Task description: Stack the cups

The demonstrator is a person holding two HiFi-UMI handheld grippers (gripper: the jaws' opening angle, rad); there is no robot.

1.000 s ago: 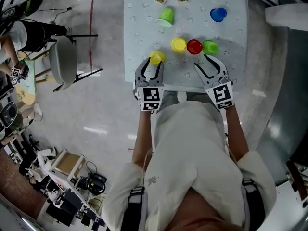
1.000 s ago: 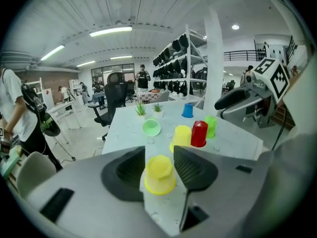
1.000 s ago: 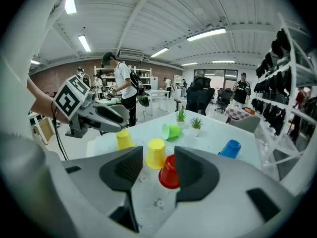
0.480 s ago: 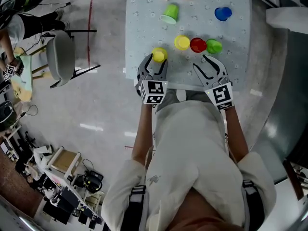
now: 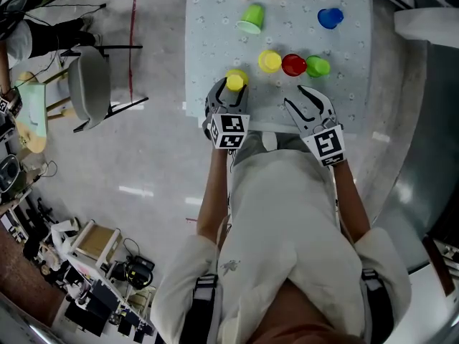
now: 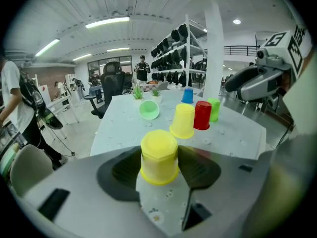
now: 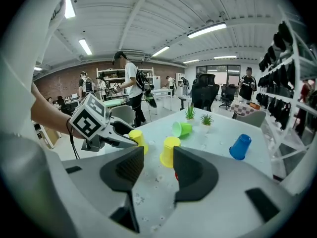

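1. The pale speckled surface carries six cups, spread from its near left corner to its far right.
2. The left tongs are spread about as wide as they go and have just been opening. A yellow cup stands between the two pads, close to both but gripped by neither. A second ago the jaws sat tighter round this same cup.
3. The right tongs stand roughly half open with nothing between the pads, short of the row of cups. Against that row, they have edged slightly leftward since a second ago.
4. The yellow cup stands near the surface's near left corner. It is upside down, base up and rim on the surface, with its long axis vertical.
5. Beyond it, a second yellow cup, a red cup and a green cup stand upside down in a close row. Farther back a light-green cup lies on its side, mouth toward the left tongs. A blue cup sits at the far right.
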